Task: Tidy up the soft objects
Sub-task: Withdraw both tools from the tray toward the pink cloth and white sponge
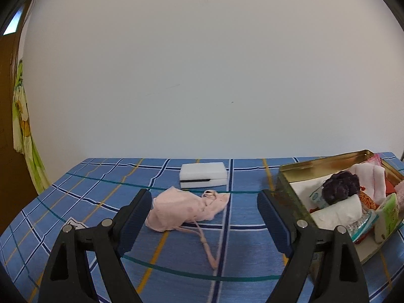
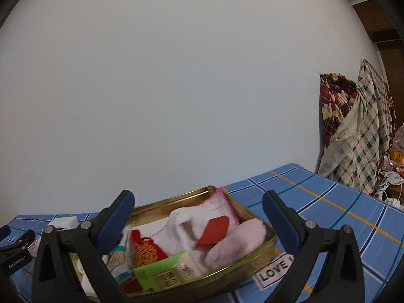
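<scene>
A crumpled pale pink fabric garment with thin straps (image 1: 185,208) lies on the blue plaid-covered surface (image 1: 101,184), left of the gold rectangular metal tin (image 1: 325,162) packed with soft items. The left claw (image 1: 204,213) gapes wide and empty around the garment; the right claw (image 2: 198,219), equally wide and empty, hovers over the tin.

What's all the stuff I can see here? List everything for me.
pink garment: one, pale pink, loose on the cloth, left of the tin
white sponge block: one, white, behind the garment
gold tin: one, brass-coloured, on the cloth, filled with soft items
red piece: one, on top in the tin
checked cloth: one, blue, covering the surface
hanging fabrics: several, patterned, far right by the wall
left tool: open, empty
right tool: open, empty
</scene>
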`<state>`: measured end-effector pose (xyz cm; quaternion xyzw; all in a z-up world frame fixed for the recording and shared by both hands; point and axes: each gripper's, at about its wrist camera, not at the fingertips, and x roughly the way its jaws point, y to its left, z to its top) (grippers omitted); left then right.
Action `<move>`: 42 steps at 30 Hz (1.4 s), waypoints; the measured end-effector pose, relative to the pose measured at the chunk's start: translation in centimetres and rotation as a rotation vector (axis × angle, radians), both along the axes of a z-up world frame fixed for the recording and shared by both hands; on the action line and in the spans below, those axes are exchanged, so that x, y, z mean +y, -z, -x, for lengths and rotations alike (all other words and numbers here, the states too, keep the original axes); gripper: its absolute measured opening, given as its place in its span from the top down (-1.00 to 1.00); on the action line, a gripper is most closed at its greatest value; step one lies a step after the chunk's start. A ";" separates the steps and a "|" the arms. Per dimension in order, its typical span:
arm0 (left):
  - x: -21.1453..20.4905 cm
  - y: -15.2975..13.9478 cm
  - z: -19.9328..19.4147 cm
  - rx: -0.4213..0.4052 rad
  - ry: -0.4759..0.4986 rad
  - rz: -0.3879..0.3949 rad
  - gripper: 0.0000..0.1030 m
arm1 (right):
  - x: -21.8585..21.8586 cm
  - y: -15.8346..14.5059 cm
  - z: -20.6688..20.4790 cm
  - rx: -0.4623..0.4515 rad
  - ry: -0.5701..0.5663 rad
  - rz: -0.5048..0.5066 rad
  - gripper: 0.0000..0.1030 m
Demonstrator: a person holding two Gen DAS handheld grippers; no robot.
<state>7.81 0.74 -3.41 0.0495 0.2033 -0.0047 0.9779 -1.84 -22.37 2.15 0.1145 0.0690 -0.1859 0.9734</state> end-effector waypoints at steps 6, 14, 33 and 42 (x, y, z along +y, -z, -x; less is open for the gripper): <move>2.0 0.1 -0.7 0.003 -0.016 -0.013 -0.69 | 2.6 0.1 -0.4 0.007 -0.029 -0.011 -1.00; 6.6 0.4 -2.2 0.027 -0.091 0.016 -0.69 | 7.4 0.1 -1.9 0.014 -0.111 0.006 -1.00; 15.6 1.7 -4.6 0.150 -0.256 0.205 -0.69 | 10.4 0.3 -2.5 0.003 -0.186 0.008 -1.00; 12.7 2.2 -6.8 0.210 -0.134 0.152 -0.69 | 10.8 0.5 -2.9 0.020 -0.235 0.008 -1.00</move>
